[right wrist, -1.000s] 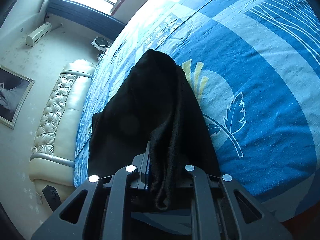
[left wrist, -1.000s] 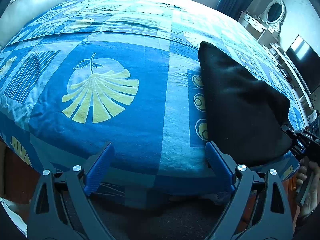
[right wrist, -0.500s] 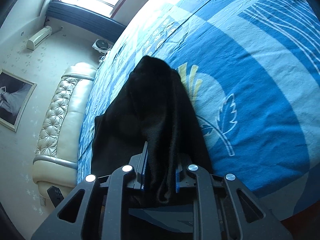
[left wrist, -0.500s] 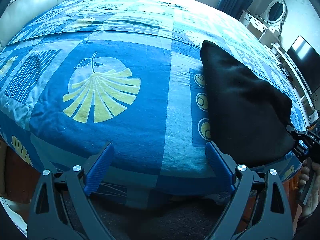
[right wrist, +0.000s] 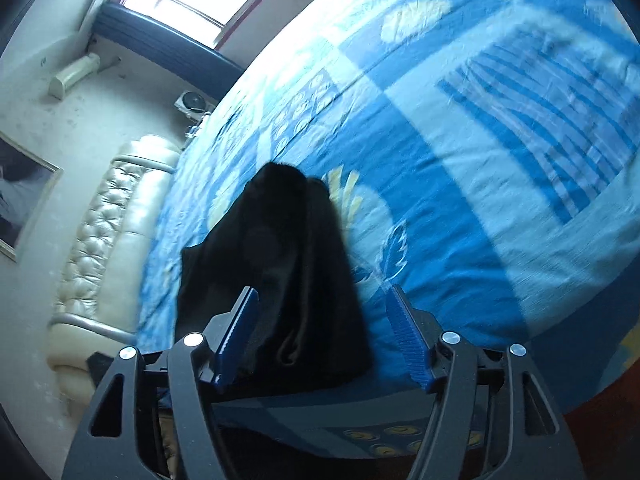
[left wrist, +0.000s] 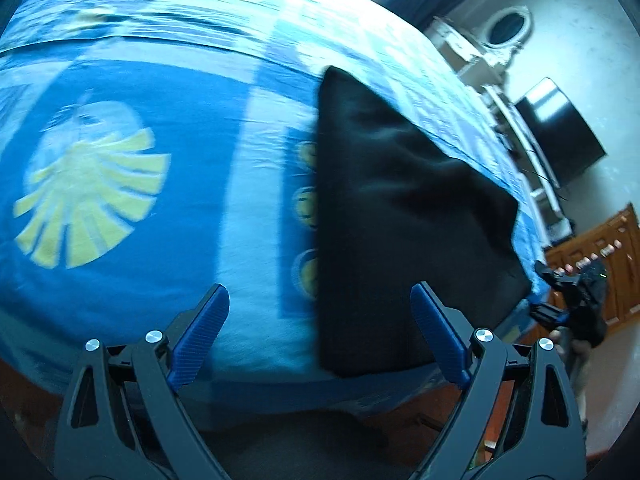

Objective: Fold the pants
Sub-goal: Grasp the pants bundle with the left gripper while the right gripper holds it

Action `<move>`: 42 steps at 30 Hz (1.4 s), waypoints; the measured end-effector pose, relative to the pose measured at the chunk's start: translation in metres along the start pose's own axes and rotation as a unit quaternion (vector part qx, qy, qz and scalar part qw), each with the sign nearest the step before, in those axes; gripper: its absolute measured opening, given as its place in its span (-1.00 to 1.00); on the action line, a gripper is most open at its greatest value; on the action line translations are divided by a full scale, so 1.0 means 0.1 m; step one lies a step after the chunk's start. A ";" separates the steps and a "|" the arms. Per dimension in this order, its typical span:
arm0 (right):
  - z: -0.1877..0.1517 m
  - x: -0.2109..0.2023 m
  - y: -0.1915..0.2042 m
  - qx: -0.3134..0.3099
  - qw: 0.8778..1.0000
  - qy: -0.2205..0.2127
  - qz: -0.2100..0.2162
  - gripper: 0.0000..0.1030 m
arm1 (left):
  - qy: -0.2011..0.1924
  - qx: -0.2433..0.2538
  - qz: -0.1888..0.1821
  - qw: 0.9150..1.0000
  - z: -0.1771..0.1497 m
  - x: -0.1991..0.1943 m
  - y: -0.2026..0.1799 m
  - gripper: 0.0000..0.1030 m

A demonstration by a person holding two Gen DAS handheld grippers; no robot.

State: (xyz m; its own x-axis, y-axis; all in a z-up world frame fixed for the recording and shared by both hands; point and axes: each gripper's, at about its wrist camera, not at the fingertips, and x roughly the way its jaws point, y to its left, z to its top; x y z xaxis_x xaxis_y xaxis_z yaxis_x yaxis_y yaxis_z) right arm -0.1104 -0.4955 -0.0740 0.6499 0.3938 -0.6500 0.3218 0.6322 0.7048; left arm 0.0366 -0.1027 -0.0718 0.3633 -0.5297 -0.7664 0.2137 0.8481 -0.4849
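Bedspread (right wrist: 460,220) bears pants (right wrist: 288,272); right gripper (right wrist: 324,336) jaws opening, untouching.

Black hand-held gripper (left wrist: 320,332), blue ribbed pads (left wrist: 200,336), silver screws.

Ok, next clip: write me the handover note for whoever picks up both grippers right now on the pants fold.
Left gripper: open, empty, over the near bed edge beside the pants.
Right gripper: jaws opening, the pants' near edge lies between them, pads clear of the cloth.
Pants: black, folded into a narrow stack on the blue bedspread, near the bed's edge.
Done: lengthwise fold laid down, cloth being let go.
Left: likely a crosswise fold to shorten the stack, then smooth it; the views are blurred, so check the edges line up first.
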 end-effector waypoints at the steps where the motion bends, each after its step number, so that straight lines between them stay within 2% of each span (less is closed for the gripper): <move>1: -0.02 0.03 -0.02 0.007 1.000 0.006 0.008 0.32 | 0.007 0.001 -0.019 1.000 0.02 0.05 -0.01 0.79; 7: -0.13 0.23 -0.07 0.026 0.998 0.039 0.037 0.36 | 0.034 -0.038 -0.083 0.995 0.07 0.28 0.03 0.78; 11: -0.14 0.31 -0.07 0.030 0.998 0.038 0.049 0.46 | 0.037 -0.049 -0.099 0.993 0.08 0.38 0.03 0.78; 15: -0.16 0.39 -0.03 0.026 0.997 0.043 0.060 0.45 | 0.034 -0.050 -0.112 0.992 0.09 0.44 -0.01 0.77; 16: -0.16 0.42 0.03 0.015 0.998 0.043 0.052 0.42 | 0.034 -0.052 -0.114 0.992 0.10 0.45 -0.02 0.55; 17: -0.19 0.43 0.07 0.002 0.998 0.043 0.039 0.24 | 0.041 -0.052 -0.117 0.991 0.09 0.48 -0.03 0.24; 18: -0.18 0.46 0.12 -0.012 0.999 0.043 0.023 0.11 | 0.049 -0.053 -0.116 0.991 0.09 0.51 -0.03 0.21; 20: -0.18 0.47 0.13 -0.016 0.999 0.041 0.022 0.00 | 0.052 -0.050 -0.110 0.991 0.10 0.52 -0.05 0.02; 21: -0.18 0.47 0.14 -0.014 0.999 0.041 0.024 -0.03 | 0.051 -0.047 -0.104 0.992 0.10 0.51 -0.07 0.00; 28: -0.22 0.51 0.35 -0.023 0.999 0.037 0.027 -0.10 | 0.037 -0.018 -0.069 0.997 0.12 0.39 -0.12 -0.21; 35: -0.29 0.75 0.62 -0.038 0.997 0.054 0.030 -0.11 | 0.016 0.009 -0.021 1.000 0.15 0.17 -0.04 -0.25; 42: -0.41 1.09 0.96 -0.057 0.994 0.086 0.043 -0.11 | 0.001 0.004 0.014 1.000 0.14 -0.13 0.31 -0.25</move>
State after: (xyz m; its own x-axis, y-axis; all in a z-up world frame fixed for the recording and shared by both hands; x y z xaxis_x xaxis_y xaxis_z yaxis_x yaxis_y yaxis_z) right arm -0.0370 -0.3647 -0.0891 0.5414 0.5509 -0.6351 0.1846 0.6591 0.7291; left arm 0.0517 -0.0691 -0.0711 0.3682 -0.5057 -0.7802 0.2102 0.8627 -0.4599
